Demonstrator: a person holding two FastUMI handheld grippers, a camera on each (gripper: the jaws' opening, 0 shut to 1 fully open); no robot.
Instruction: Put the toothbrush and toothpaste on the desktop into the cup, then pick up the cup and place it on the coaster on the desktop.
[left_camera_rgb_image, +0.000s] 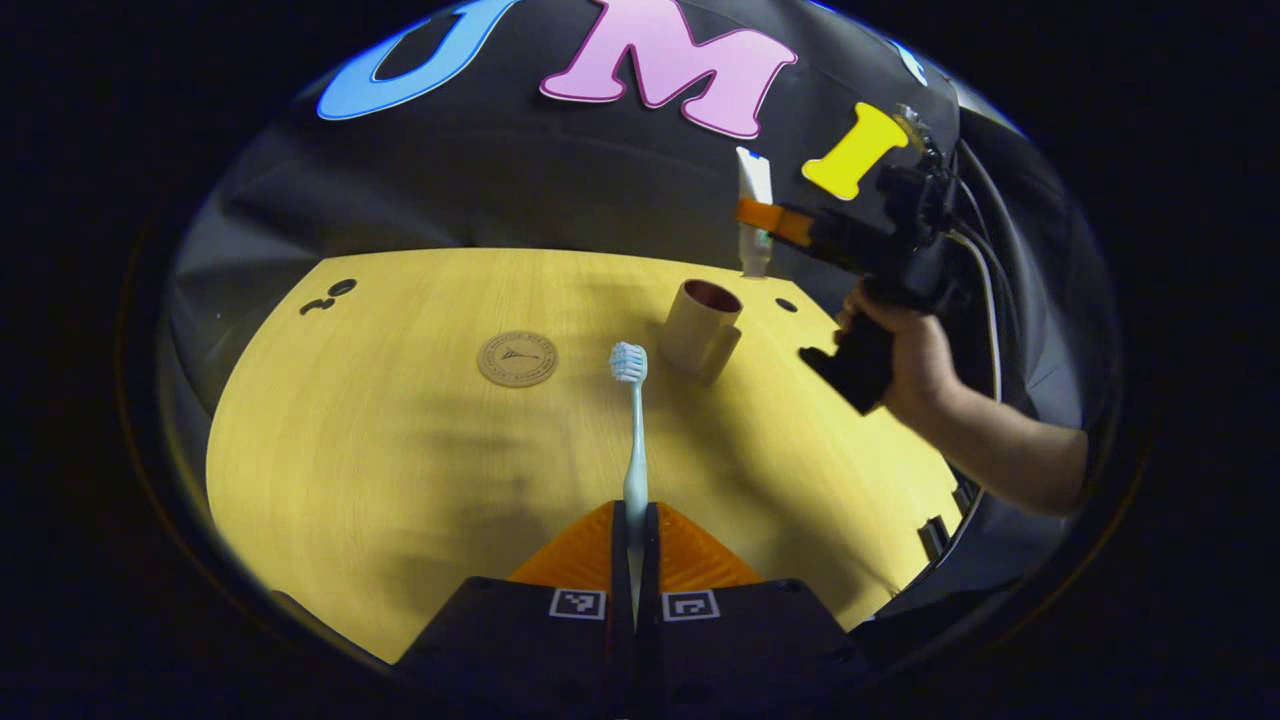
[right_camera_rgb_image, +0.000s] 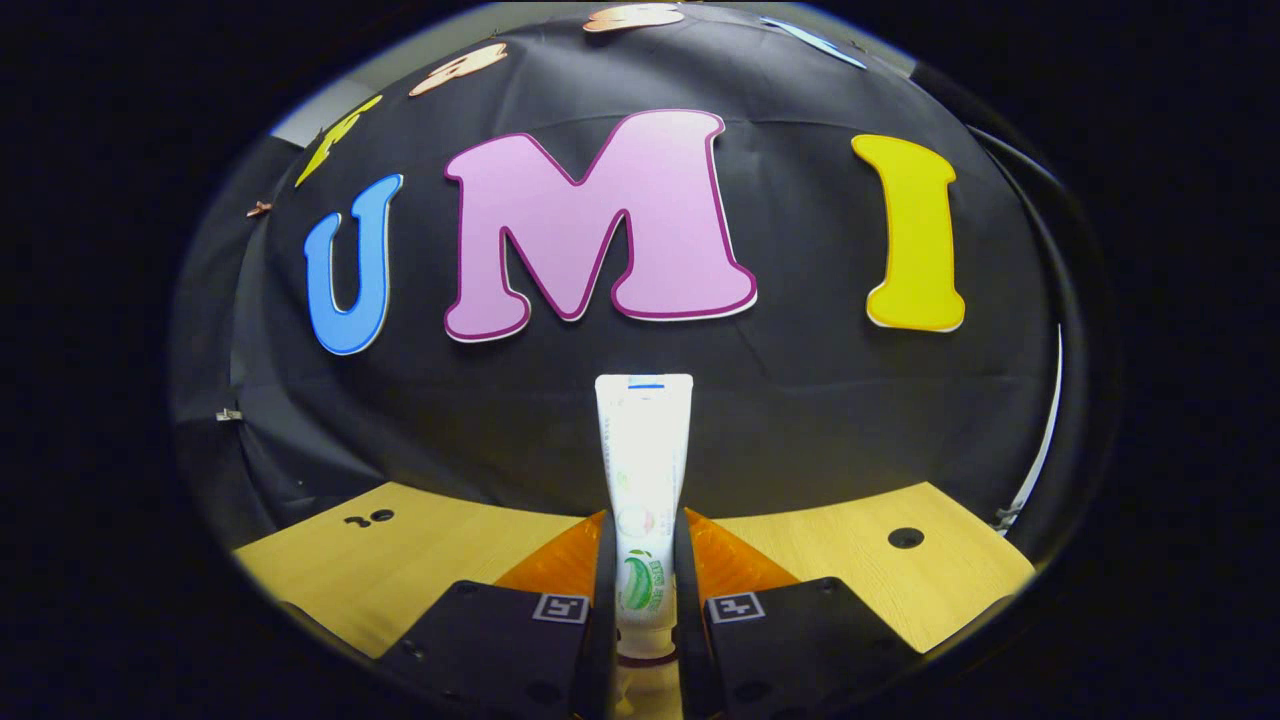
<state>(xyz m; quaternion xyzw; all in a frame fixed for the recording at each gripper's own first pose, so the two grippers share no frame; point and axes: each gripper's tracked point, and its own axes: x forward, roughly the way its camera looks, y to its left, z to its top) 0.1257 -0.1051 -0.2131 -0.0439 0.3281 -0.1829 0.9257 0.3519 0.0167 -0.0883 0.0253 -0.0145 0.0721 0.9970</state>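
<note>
In the left gripper view, my left gripper (left_camera_rgb_image: 635, 535) is clenched on the handle of the toothbrush (left_camera_rgb_image: 634, 430), whose bristled head points out over the wooden counter (left_camera_rgb_image: 380, 450). Beyond the head stands the tan cup (left_camera_rgb_image: 700, 325), upright and open, with the round coaster (left_camera_rgb_image: 517, 358) to its left, apart from it. Farther off, a hand (left_camera_rgb_image: 905, 365) holds the right gripper (left_camera_rgb_image: 775, 222) above the cup, the toothpaste (left_camera_rgb_image: 755, 205) hanging cap-down in it.

In the right gripper view, my right gripper (right_camera_rgb_image: 645, 560) is grasping the toothpaste (right_camera_rgb_image: 643, 480) between both fingers, crimped end toward the booth wall, above the counter (right_camera_rgb_image: 850, 560).
</note>
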